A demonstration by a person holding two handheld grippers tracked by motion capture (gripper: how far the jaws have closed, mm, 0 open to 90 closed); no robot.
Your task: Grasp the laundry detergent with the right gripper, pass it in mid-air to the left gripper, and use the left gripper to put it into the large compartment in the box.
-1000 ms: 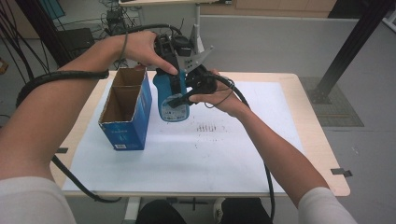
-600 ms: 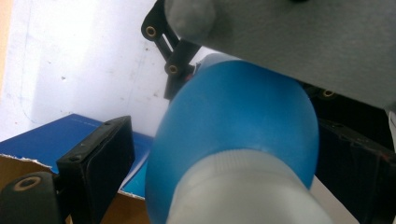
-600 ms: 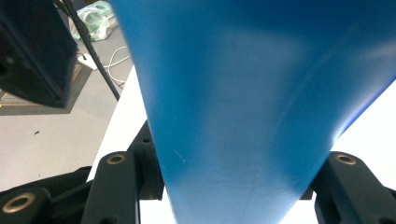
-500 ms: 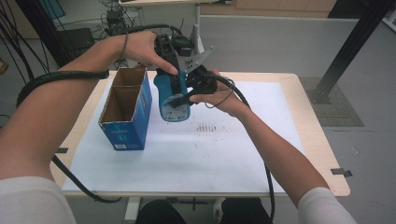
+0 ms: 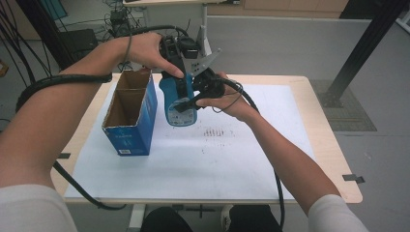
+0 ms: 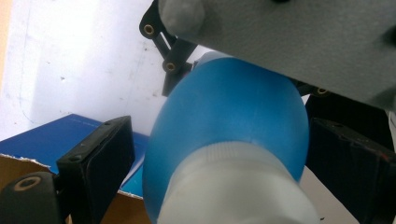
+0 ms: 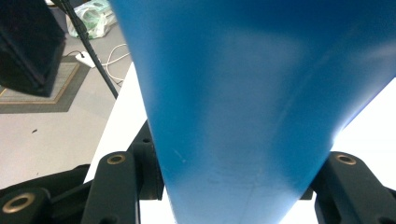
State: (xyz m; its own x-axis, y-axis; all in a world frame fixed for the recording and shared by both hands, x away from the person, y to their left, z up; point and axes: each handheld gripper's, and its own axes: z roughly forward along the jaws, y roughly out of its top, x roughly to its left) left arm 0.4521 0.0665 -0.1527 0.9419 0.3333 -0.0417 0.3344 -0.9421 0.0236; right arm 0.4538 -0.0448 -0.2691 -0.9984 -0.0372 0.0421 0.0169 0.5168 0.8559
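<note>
The bottle [image 5: 180, 99], blue with a white cap, stands upright on the white sheet [image 5: 203, 150] covering the table [image 5: 333, 159], at about 11 o'clock from the sheet's centre. The open blue box [image 5: 130, 113] stands just beside it at its 9 o'clock.

Left gripper [image 5: 176, 58]: positioned above the bottle, at its 12 o'clock, held in the left hand [image 5: 145, 50]. In the left gripper view, the jaws flank the bottle's [image 6: 229, 121] shoulder and cap [image 6: 233, 186]; a gap shows between the left jaw and the bottle, so the jaws stand apart and grip nothing. The box [image 6: 60, 140] lies below left.

Right gripper [image 5: 193, 96]: held in the right hand [image 5: 227, 99] at the bottle's 3 o'clock. In the right gripper view, the bottle [image 7: 252, 102] body sits between the jaws and appears to touch both, so the gripper is clamped on it.
</note>
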